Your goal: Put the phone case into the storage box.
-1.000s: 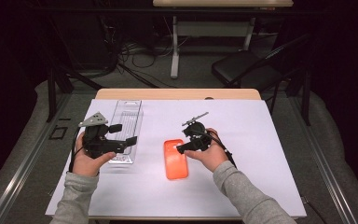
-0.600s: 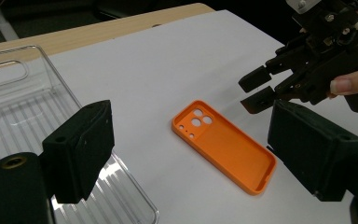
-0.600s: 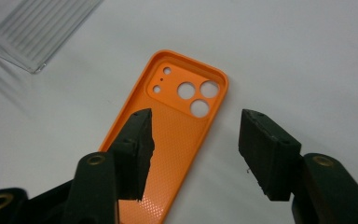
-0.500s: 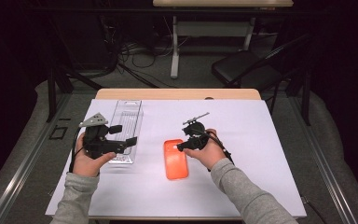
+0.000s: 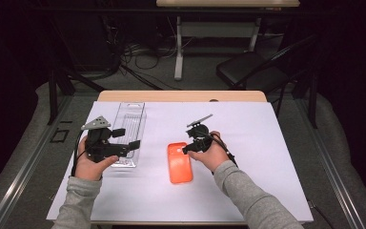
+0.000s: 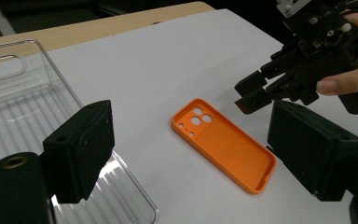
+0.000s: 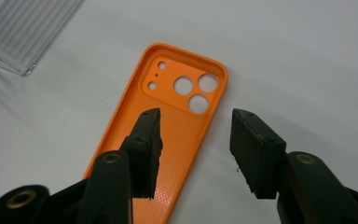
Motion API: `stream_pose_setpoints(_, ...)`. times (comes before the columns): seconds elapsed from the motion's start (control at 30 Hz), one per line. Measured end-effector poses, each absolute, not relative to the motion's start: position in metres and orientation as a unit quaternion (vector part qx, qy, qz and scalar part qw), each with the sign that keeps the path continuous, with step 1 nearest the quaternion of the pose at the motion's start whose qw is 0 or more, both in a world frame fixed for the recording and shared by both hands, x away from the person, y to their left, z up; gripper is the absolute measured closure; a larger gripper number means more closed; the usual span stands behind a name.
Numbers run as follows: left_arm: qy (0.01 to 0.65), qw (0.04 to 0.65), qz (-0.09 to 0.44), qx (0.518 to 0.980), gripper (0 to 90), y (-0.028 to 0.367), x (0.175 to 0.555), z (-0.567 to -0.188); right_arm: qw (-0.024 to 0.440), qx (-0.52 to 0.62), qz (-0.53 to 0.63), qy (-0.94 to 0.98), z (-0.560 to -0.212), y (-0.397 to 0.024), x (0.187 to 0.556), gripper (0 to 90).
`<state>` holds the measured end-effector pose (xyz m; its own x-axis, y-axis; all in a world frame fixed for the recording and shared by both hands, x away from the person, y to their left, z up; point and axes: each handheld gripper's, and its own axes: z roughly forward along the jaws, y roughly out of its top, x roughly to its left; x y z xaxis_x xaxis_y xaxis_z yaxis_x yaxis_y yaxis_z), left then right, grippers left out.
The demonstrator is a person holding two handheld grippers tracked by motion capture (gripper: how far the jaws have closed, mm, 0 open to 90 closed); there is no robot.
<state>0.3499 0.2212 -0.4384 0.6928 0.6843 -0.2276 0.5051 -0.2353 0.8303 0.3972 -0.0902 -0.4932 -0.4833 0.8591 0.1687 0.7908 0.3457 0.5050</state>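
An orange phone case [image 5: 179, 163] lies inner side up on the white sheet, its camera holes at the far end [image 7: 177, 126]. My right gripper [image 5: 187, 148] hovers at the case's upper right edge, open. In the right gripper view [image 7: 198, 140], one jaw is over the case's inside and the other is over the paper beyond its rim. My left gripper [image 5: 127, 139] is open above the near end of a clear plastic tray [image 5: 129, 121], pointing toward the case [image 6: 223, 147]. The left gripper view also shows the right gripper [image 6: 256, 95] just past the case.
A white sheet [image 5: 276, 143] covers the wooden table, whose back edge [image 5: 181, 96] shows bare. The ribbed clear tray [image 6: 9, 107] holds nothing. A black chair [image 5: 252, 69] and cables sit on the floor beyond the table.
My right gripper has edged slightly left, closer over the case's rim. The left gripper, the tray and the case have stayed put.
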Motion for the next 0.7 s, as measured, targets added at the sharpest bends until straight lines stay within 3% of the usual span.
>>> stream_pose_setpoints(0.47,0.385,0.486,0.087,0.780,15.3,0.221,0.351,-0.441,0.067,0.558,0.209,0.800,-0.504,-0.087,0.406,51.9)
stream_pose_setpoints(0.7,0.385,0.485,0.087,0.780,15.3,0.221,0.351,-0.441,0.038,0.581,0.199,0.789,-0.509,-0.084,0.409,59.6)
